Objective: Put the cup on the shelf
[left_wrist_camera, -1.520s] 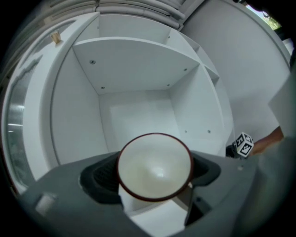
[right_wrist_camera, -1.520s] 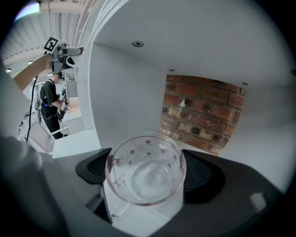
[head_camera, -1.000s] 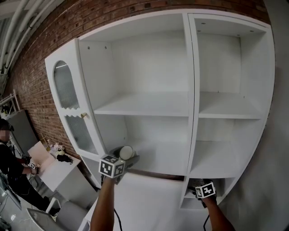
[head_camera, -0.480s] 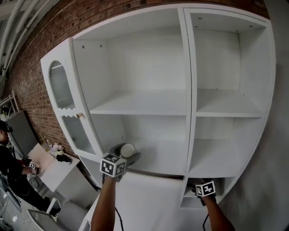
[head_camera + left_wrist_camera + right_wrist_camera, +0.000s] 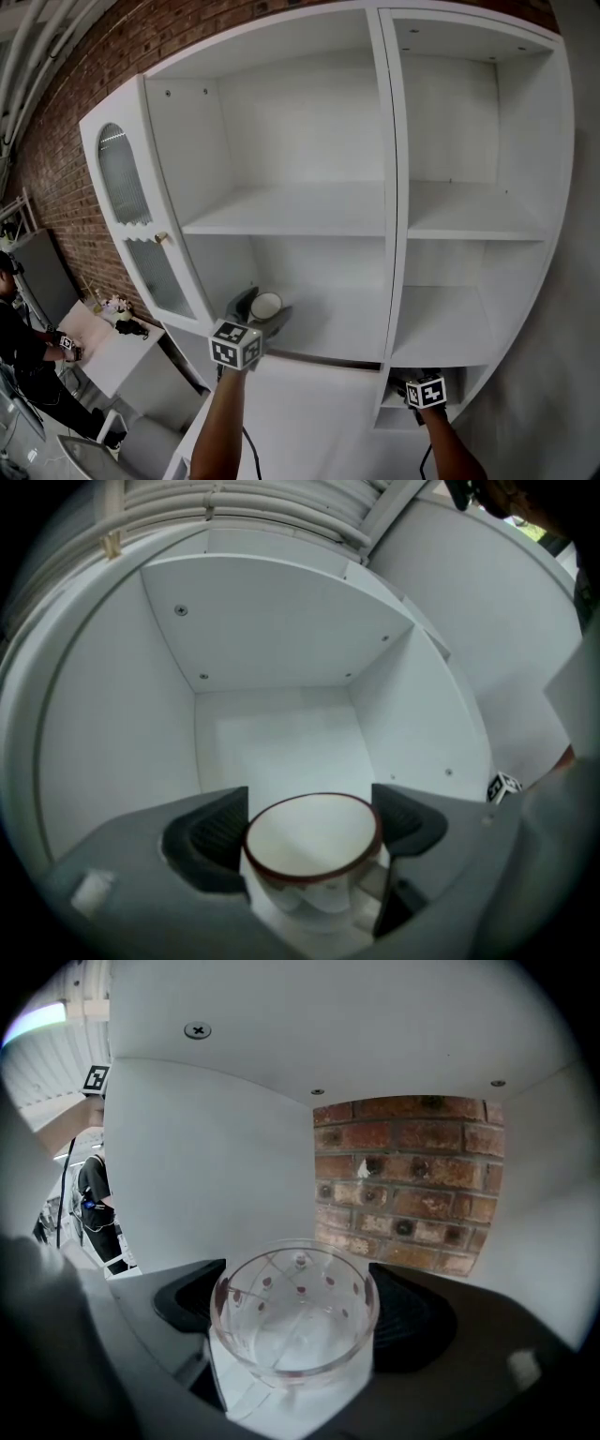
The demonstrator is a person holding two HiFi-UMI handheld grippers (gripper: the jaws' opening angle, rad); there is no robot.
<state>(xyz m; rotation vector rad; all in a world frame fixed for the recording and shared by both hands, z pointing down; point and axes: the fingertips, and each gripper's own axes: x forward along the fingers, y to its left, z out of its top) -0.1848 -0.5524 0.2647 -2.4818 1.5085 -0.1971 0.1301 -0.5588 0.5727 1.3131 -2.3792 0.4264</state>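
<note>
A white cup [image 5: 265, 306] with a dark red rim sits between the jaws of my left gripper [image 5: 260, 313], which is shut on it. The cup hangs at the front edge of the lower left shelf [image 5: 328, 328] of the white cabinet. In the left gripper view the cup [image 5: 312, 841] is pressed between both dark pads, facing an empty white compartment [image 5: 281, 752]. My right gripper [image 5: 412, 384] is low at the cabinet's bottom right opening. It is shut on a clear glass cup [image 5: 293, 1312] with red dots.
The cabinet has a middle shelf [image 5: 300, 214] and right-hand compartments [image 5: 469, 211], all bare. An arched glass door [image 5: 131, 225] stands open at the left. A person [image 5: 19, 347] and a white table [image 5: 103, 347] with small items are far left. Brick wall [image 5: 403, 1180] shows behind the right compartment.
My left gripper has risen a little with the white cup and now points more level toward the lower left shelf. The right gripper has hardly moved.
</note>
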